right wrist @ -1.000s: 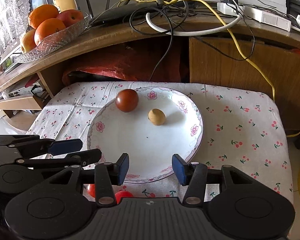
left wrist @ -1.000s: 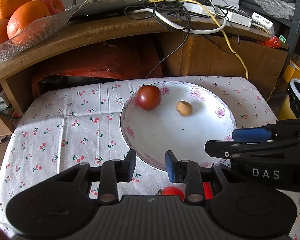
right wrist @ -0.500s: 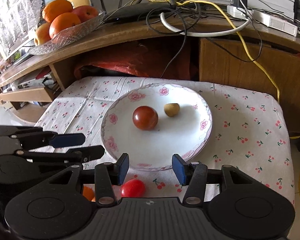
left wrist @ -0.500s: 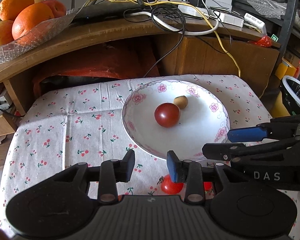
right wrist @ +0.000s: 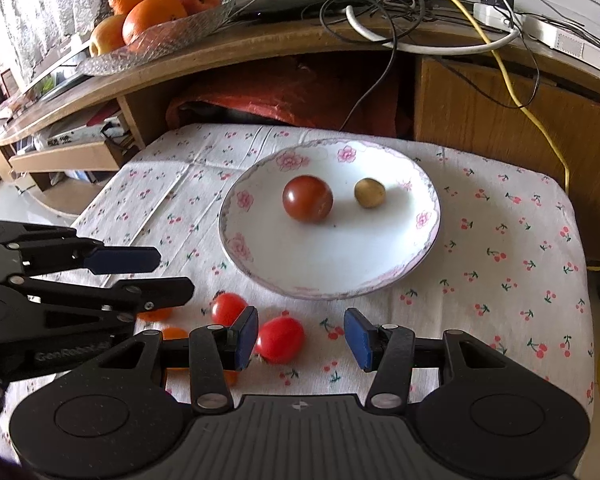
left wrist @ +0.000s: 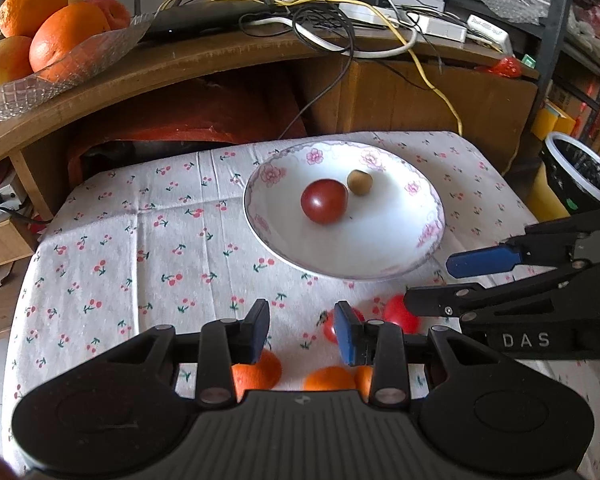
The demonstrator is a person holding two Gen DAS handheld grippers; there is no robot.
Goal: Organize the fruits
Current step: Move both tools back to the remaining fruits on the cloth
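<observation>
A white flowered plate point(left wrist: 380, 256) point(right wrist: 324, 264) rests on the cherry-print cloth and holds a dark red tomato point(left wrist: 324, 201) point(right wrist: 307, 198) and a small tan fruit point(left wrist: 359, 181) point(right wrist: 369, 193). In front of the plate lie two small red tomatoes point(right wrist: 280, 339) point(right wrist: 228, 307) point(left wrist: 398, 312) and several small orange fruits point(left wrist: 256, 374) point(left wrist: 329, 378). My left gripper point(left wrist: 300, 334) is open above the near cloth, empty. My right gripper point(right wrist: 300, 338) is open too, its left pad beside a red tomato, nothing held.
A wooden shelf behind the table carries a glass bowl point(left wrist: 60, 68) point(right wrist: 156, 44) of oranges and apples, plus a tangle of cables point(left wrist: 320, 20) and a router. A red bag sits under the shelf. A dark bin point(left wrist: 580, 176) stands at the right.
Both grippers have drawn back toward me, so the plate looks farther away and the small red and orange fruits in front of it have come into view. The dark tomato rolled toward the plate's middle.
</observation>
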